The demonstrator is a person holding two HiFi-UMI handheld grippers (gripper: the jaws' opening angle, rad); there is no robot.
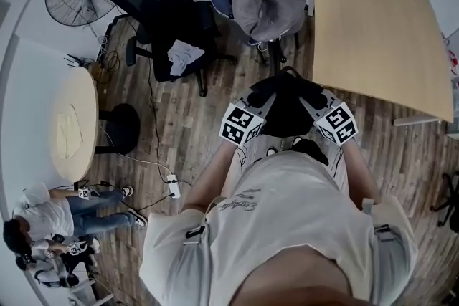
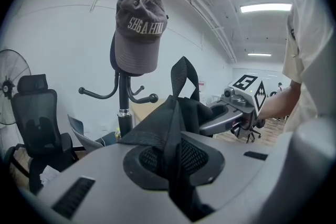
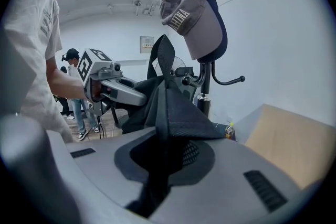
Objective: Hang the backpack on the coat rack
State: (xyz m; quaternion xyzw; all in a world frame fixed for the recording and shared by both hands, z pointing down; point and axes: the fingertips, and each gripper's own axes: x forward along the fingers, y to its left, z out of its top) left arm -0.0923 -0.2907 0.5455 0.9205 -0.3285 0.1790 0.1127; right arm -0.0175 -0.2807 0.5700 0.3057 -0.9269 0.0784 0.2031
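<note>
Straight ahead of both grippers and rising above them stands the coat rack (image 2: 124, 107), its pole upright, a grey cap (image 2: 137, 34) sitting over its crown and part of its upper prongs; between the grippers, spanning the gap from one to the other, is the black backpack (image 1: 283, 107), off the floor and not yet on the rack; the left gripper (image 1: 262, 104) has its jaws nearly closed on a fold of the bag's black strap, and the right gripper (image 1: 313, 105) is pinched the same way on the strap at the other side, so the load is shared; neither looks clearly nearer the pole, which lies close to the midline between them; the bag's top loop (image 2: 185, 75) stands upright beyond the jaws, its opening turned towards the rack; a bare lower hook (image 2: 149, 97) curls out from the pole just beyond the loop at roughly its height, and another (image 3: 231, 81) shows on the right gripper's side; the coming move, by my reading, turns on carrying that upright loop forward and over one such hook.
</note>
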